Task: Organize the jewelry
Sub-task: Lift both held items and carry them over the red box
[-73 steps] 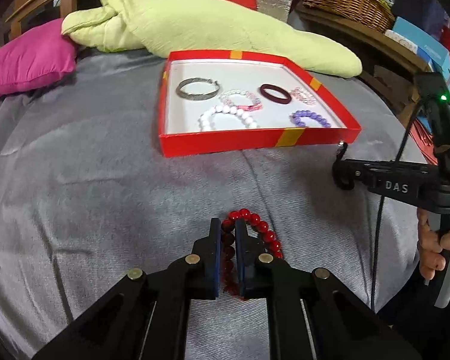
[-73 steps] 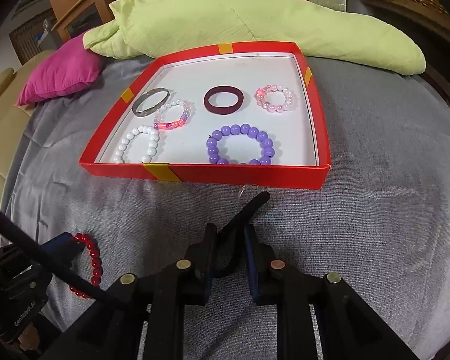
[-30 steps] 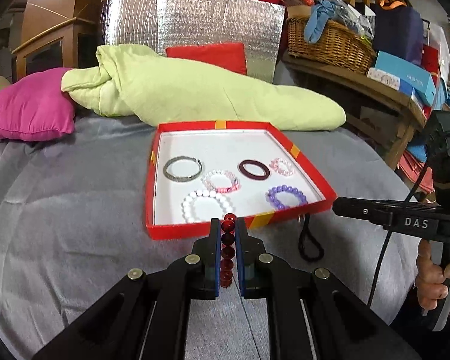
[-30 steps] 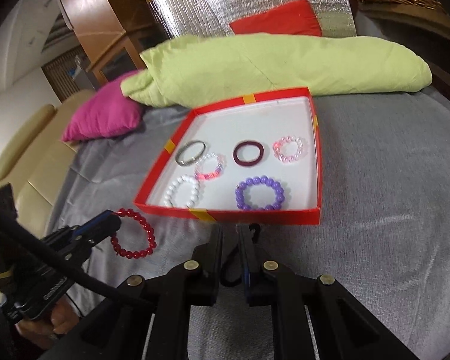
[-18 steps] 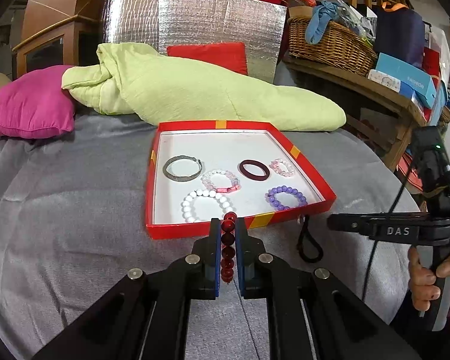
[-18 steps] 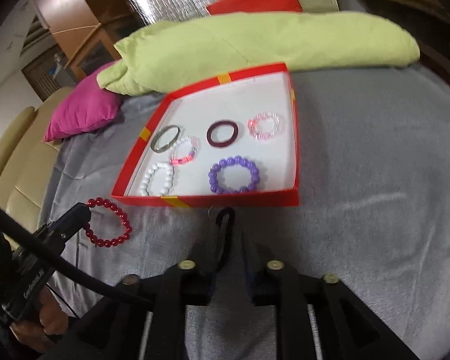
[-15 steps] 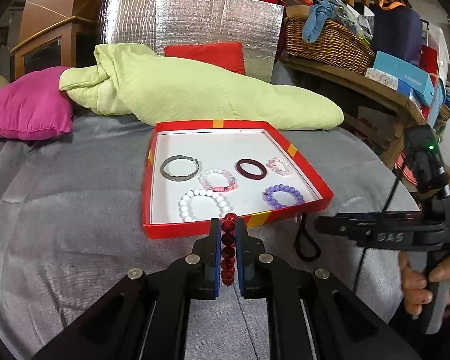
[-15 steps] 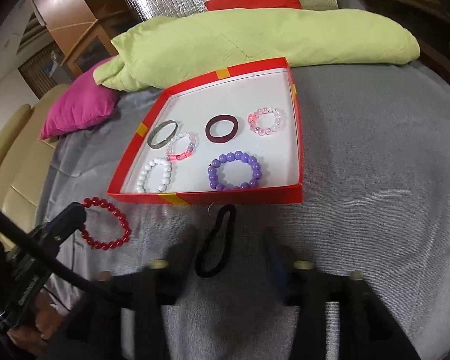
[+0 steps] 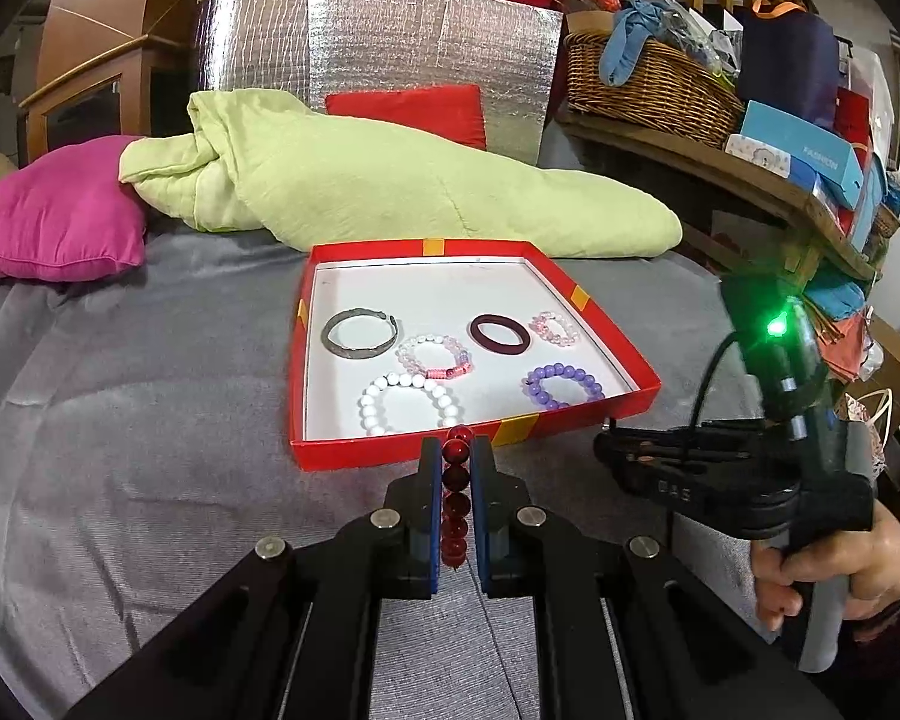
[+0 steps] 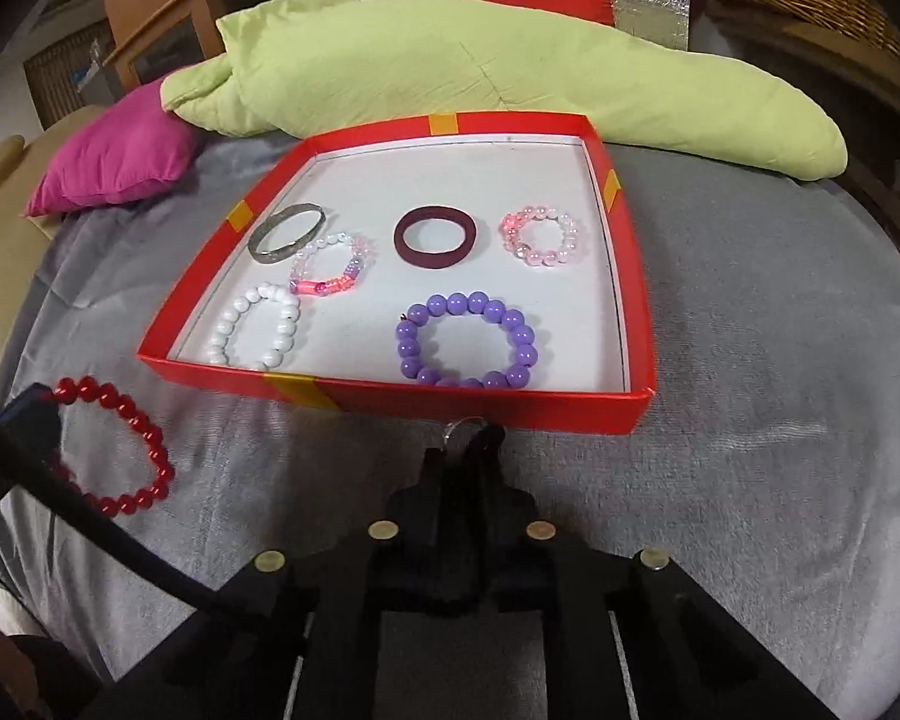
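Left wrist view: left gripper (image 9: 455, 480) is clamped on the red bracelet (image 9: 456, 495), just before the tray (image 9: 474, 441). Light, slippery beads; pinch across the strand. Right gripper (image 10: 463, 462) is closed on a soft black band (image 10: 480, 441) beside the tray's near wall.

Left gripper (image 9: 455, 480): black linkage arms, lower centre of the left wrist view. Blue pads line the inner faces of the fingers (image 9: 429, 510). Four round silver screw heads sit in a row across the arm joints.

Right gripper (image 9: 606, 450): right edge of the same view. Black body, pale "DAS" lettering on its side. Green indicator lamp lit on the black block above. Thin black cable loops down beside it. Grey handle below, wrapped by a hand (image 9: 834, 576); dark sleeve at the wrist.

Right wrist view, bottom centre: same black arms, brass-toned screw heads, image blurred.
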The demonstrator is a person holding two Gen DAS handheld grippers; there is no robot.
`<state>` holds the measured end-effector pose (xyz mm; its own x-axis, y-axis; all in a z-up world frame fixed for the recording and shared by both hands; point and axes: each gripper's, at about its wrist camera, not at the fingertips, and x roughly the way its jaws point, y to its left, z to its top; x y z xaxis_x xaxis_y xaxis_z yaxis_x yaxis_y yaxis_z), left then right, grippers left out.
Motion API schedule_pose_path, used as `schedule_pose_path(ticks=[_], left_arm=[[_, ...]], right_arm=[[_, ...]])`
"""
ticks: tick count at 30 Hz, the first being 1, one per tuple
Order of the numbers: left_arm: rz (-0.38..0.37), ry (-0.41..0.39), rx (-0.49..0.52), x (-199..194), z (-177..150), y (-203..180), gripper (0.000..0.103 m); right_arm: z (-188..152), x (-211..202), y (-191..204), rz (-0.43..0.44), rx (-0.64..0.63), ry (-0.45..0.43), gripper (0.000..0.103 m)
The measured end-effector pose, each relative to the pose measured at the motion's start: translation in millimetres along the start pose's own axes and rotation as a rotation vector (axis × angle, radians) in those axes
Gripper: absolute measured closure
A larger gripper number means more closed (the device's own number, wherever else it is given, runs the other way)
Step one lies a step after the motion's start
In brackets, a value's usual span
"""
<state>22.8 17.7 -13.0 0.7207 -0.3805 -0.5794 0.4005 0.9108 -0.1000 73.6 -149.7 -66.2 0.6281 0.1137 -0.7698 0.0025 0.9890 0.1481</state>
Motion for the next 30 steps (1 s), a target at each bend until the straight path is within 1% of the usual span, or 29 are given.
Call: schedule_pose_path(ticks=[4, 8, 11, 15, 19, 24, 30], left_arm=[[0.002, -0.005, 0.002, -1, 1, 0, 0.093], [0.009, -0.01, 0.006, -1, 2, -2, 0.093], [0.014, -0.018, 0.01, -2, 4, -4, 0.093], [0.014, -0.031, 0.016, -2, 8, -7, 0.093], [0.012, -0.039, 0.018, -2, 11, -11, 0.093], [0.021, -0.061, 0.033, -1, 22, -18, 0.093], [0.04, -0.082, 0.063, 6, 46, -29, 0.093]], right_arm=[[-2, -17, 2, 0.096, -0.007, -0.033, 0.094], [3, -36, 3, 0.199, 0.001, -0.102, 0.094], [7, -49, 3, 0.238, 0.013, -0.156, 0.093], [15, -59, 2, 0.252, 0.033, -0.217, 0.093], [22, -64, -6, 0.248, 0.063, -0.247, 0.093], [38, -59, -13, 0.248, 0.099, -0.257, 0.093], [59, -46, -29, 0.237, 0.15, -0.264, 0.093]])
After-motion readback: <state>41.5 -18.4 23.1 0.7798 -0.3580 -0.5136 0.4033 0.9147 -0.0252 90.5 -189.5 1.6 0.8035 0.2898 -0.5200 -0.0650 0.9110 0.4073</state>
